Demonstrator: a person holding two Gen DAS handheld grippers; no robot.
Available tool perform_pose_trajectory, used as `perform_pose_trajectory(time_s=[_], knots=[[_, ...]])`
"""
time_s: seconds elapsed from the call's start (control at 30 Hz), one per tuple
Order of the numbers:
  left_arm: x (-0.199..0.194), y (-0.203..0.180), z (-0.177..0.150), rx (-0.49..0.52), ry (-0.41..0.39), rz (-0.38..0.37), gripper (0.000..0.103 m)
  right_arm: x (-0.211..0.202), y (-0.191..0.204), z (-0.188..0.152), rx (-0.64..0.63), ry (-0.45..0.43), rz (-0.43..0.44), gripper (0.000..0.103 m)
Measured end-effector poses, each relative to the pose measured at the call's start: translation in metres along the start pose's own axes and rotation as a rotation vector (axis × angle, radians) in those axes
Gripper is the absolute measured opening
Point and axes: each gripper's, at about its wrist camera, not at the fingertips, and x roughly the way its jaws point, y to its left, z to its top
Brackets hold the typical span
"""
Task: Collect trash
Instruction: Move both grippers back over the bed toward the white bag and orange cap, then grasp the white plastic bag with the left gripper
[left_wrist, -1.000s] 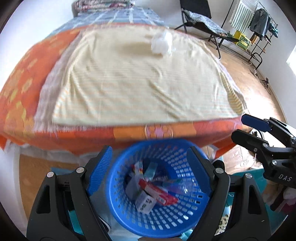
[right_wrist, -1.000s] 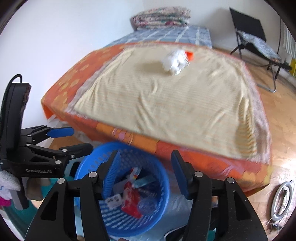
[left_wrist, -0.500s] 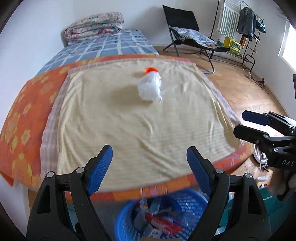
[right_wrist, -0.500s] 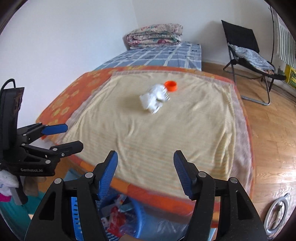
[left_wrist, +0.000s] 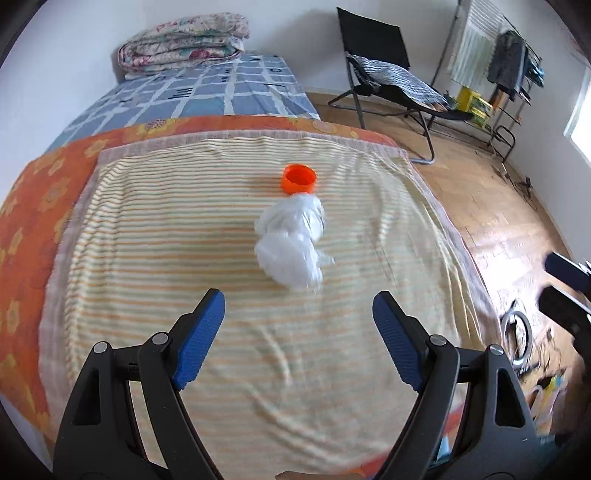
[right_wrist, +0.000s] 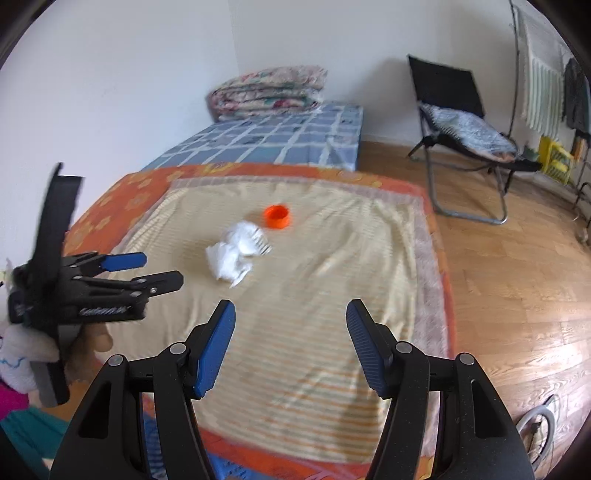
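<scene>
Left wrist view shows the left gripper (left_wrist: 295, 317) with its blue fingers (left_wrist: 201, 332) spread wide and nothing between them, pointing down at a striped yellow cloth (left_wrist: 147, 258) spread over an orange bed cover (left_wrist: 22, 221). Just above the fingers, near the middle of the frame, lies a crumpled white wad (left_wrist: 291, 243) of paper or plastic, and touching its upper edge sits an orange cap (left_wrist: 299, 179), open side up. Right wrist view shows the right gripper (right_wrist: 291, 332) released as well, empty, with the same wad (right_wrist: 236, 254) and cap (right_wrist: 277, 216) above and left of centre; the left gripper (right_wrist: 147, 271) reaches in from the left edge, short of the wad.

Both pieces of trash are on the bed, untouched, so at least two pickups remain. A sliver of blue along the bottom edge may be a bin, but its contents cannot be seen.
</scene>
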Motion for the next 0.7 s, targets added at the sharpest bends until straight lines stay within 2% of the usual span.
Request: perform_pose_trajectory(time_s=[0.3, 0.63, 0.7], knots=[[0.069, 0.004, 0.023, -0.012, 0.085, 0.026, 0.085, 0.041, -0.019, 0.021, 0.02, 0.046, 0.025, 0.062], [0.101, 0.015, 0.031, -0.055, 0.114, 0.037, 0.085, 0.108, -0.047, 0.047, 0.189, 0.109, 0.112, 0.062], [0.104, 0.021, 0.033, -0.075, 0.111, 0.037, 0.079, 0.118, -0.045, 0.051, 0.187, 0.116, 0.114, 0.062]])
